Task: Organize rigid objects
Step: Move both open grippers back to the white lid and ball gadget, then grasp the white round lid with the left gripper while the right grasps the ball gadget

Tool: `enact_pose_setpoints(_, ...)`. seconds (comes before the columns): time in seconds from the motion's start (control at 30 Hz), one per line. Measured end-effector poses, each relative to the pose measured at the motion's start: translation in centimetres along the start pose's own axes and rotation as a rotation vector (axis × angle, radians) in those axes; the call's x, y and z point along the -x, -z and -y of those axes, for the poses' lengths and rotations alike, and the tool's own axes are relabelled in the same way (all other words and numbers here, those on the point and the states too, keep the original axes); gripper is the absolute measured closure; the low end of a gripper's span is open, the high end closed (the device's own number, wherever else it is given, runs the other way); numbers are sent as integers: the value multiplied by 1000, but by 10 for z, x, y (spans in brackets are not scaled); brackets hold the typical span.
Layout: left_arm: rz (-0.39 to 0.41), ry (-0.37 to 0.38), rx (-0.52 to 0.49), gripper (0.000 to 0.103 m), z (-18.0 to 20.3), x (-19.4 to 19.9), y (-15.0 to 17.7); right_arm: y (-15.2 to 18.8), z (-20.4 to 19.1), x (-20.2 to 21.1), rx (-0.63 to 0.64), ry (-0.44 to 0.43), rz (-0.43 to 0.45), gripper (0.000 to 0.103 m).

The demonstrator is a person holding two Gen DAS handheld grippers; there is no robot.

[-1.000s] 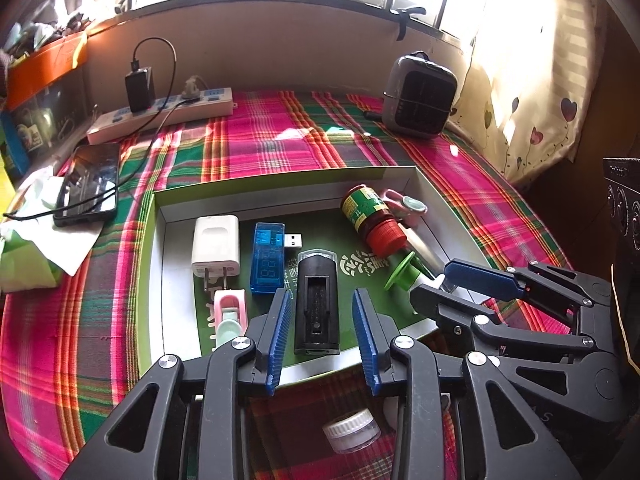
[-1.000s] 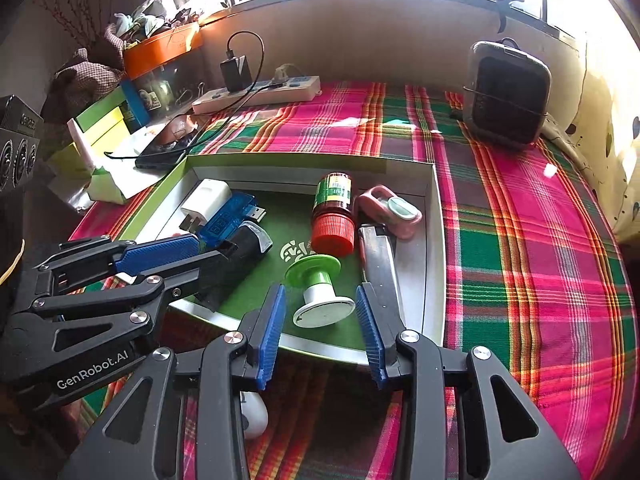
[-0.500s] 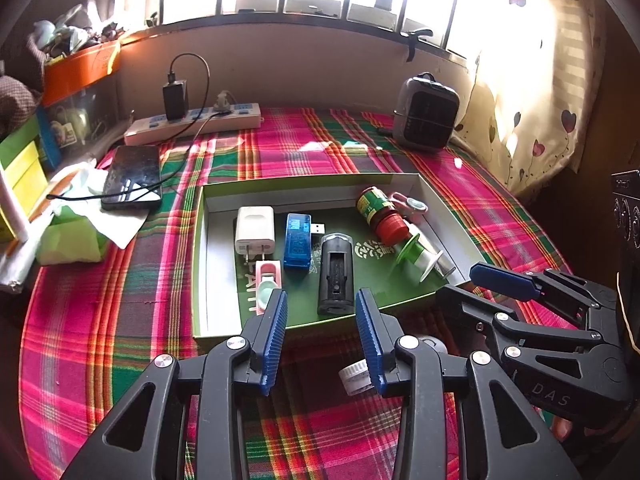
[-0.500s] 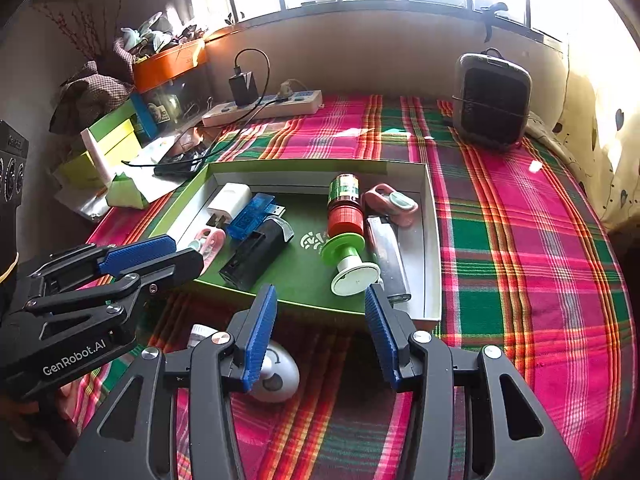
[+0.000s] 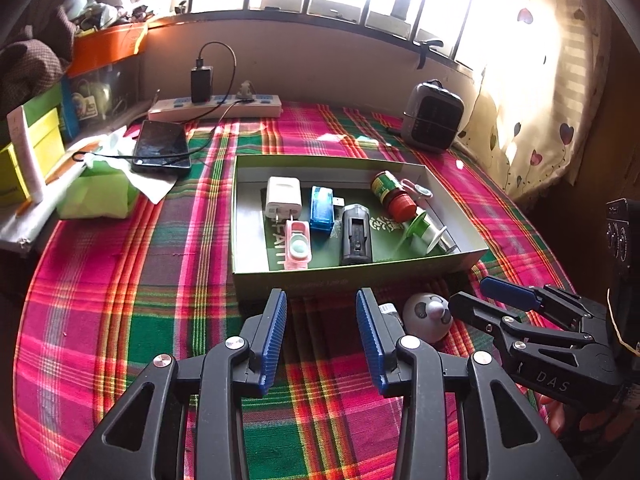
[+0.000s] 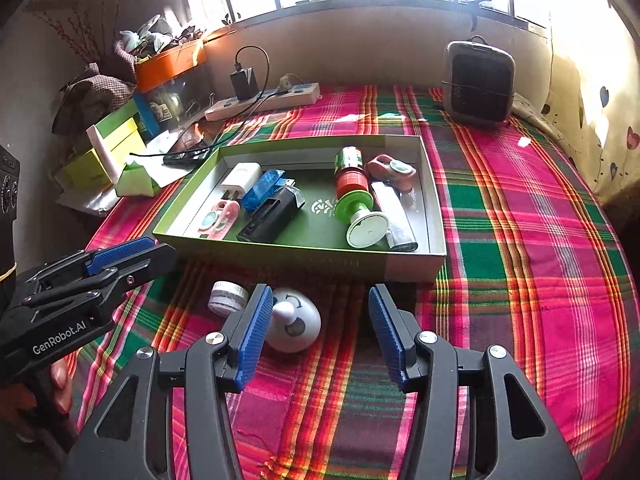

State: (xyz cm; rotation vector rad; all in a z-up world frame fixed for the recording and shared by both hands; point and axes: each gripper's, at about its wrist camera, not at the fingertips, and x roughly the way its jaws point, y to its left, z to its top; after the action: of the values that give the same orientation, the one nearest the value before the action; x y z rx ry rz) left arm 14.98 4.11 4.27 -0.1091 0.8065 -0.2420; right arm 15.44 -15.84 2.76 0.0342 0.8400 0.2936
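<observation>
A shallow green box [image 5: 360,276] [image 6: 280,252] lies on the plaid cloth. In it are a white plug adapter [image 5: 283,196], a blue USB device [image 5: 321,210], a black charger [image 5: 355,236], a pink-white piece [image 5: 298,244], a red-capped bottle [image 5: 392,196] and a green-white spool [image 6: 360,216]. In front of the box lie a white round gadget [image 6: 294,322] and a small white-capped jar [image 6: 227,296]. My left gripper [image 5: 321,296] is open and empty, short of the box's front wall. My right gripper [image 6: 318,294] is opening, its jaws empty, with the round gadget beside its left finger.
At the back are a power strip [image 5: 216,106] with a black adapter, a phone [image 5: 162,150] on its cable and a grey heater [image 5: 434,118]. Tissue and yellow-green boxes [image 5: 36,152] crowd the left edge. A curtain hangs at the right.
Both grippers drew back out of the box to the cloth in front of it, jaws widening. The black charger and the green spool stayed in the box.
</observation>
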Motion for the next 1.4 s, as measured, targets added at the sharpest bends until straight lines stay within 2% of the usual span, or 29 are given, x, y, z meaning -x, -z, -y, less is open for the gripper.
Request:
enact_pose_setpoints(0.27, -24, 11, 47, 65, -21, 4, 16, 9, -1, -13, -53, -21, -35, 50)
enact_pose_setpoints(0.57, -43, 29, 60, 65, -31, 2, 21, 9, -13, -26, -38, -12, -61, 49)
enact_pose_setpoints(1.0, -64, 45, 62, 65, -33, -4, 22, 7, -15, -34, -37, 10, -69, 49)
enact_pose_setpoints(1.4, -75, 29, 49, 65, -28, -7, 24, 10, -18, -33, -2, 31, -62, 49)
